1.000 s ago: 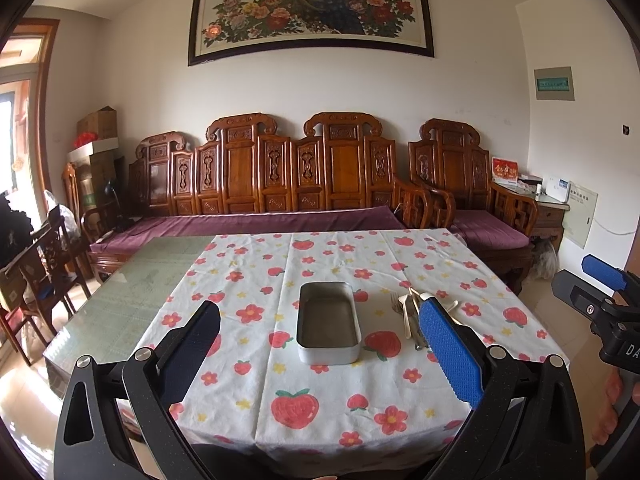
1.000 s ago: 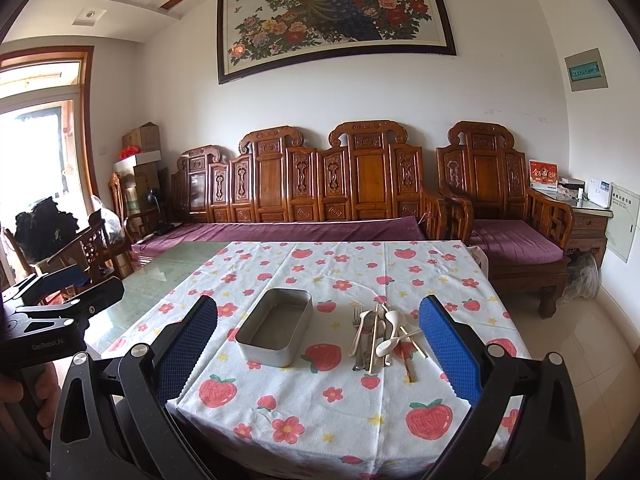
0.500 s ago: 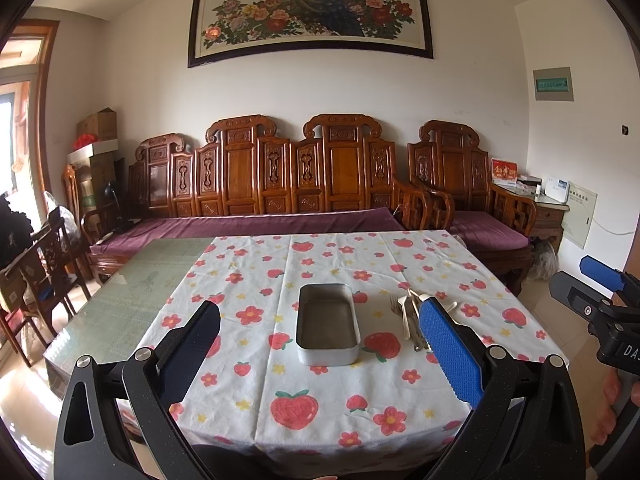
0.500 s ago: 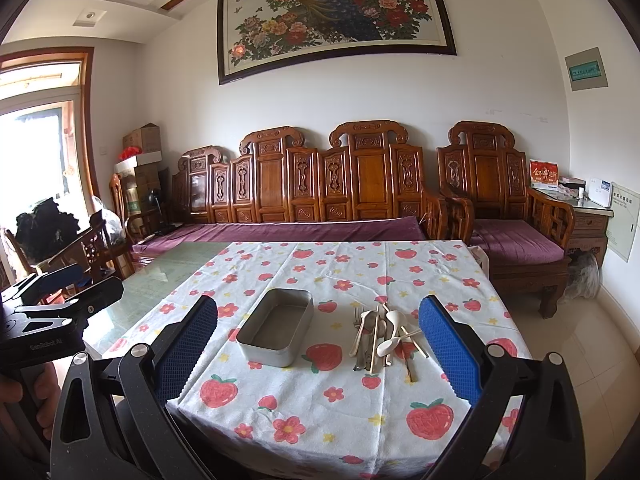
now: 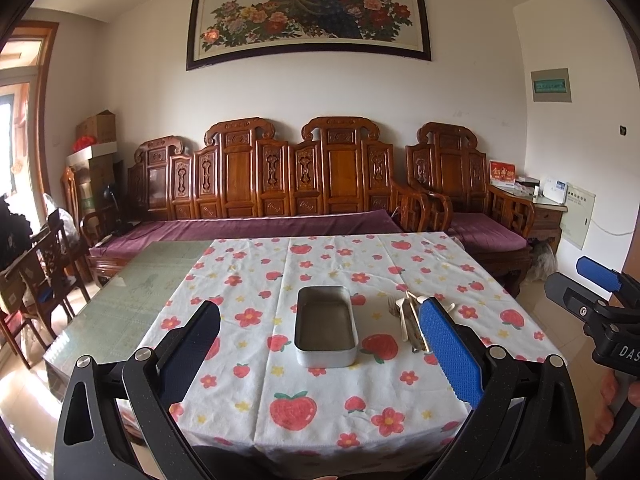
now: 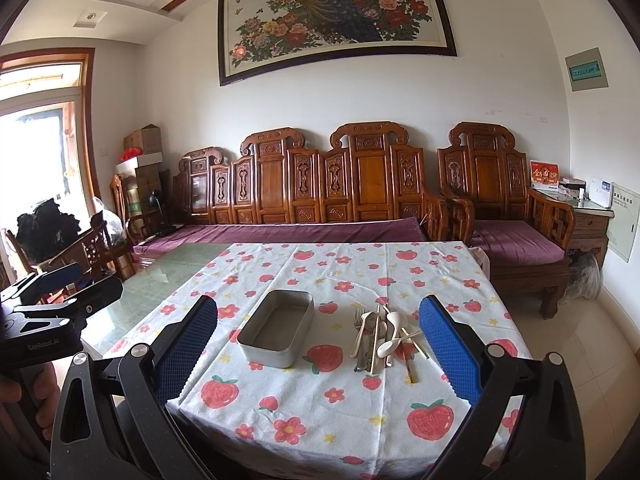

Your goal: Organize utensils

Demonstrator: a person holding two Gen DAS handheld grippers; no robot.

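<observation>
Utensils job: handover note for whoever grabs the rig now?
Left gripper: open, empty, held short of the table's near edge.
Right gripper: open, empty, also short of the table.
Metal tin: on the strawberry tablecloth, nothing in it.
Utensil pile: fork, pale spoons and chopsticks, loose on the cloth to the right of the tin, apart from it.
Done: nothing yet.
Left: probably move every utensil into the tin, starting with the right gripper, which is nearer the pile.

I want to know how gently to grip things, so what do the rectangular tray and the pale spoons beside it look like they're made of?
The tray looks like thin metal, probably steel or tin: grey, dull sheen, rolled rim. The pale spoons look like cream plastic or ceramic, matte with no metallic shine; the view leaves that open. The fork in the same pile looks like shiny metal.
</observation>
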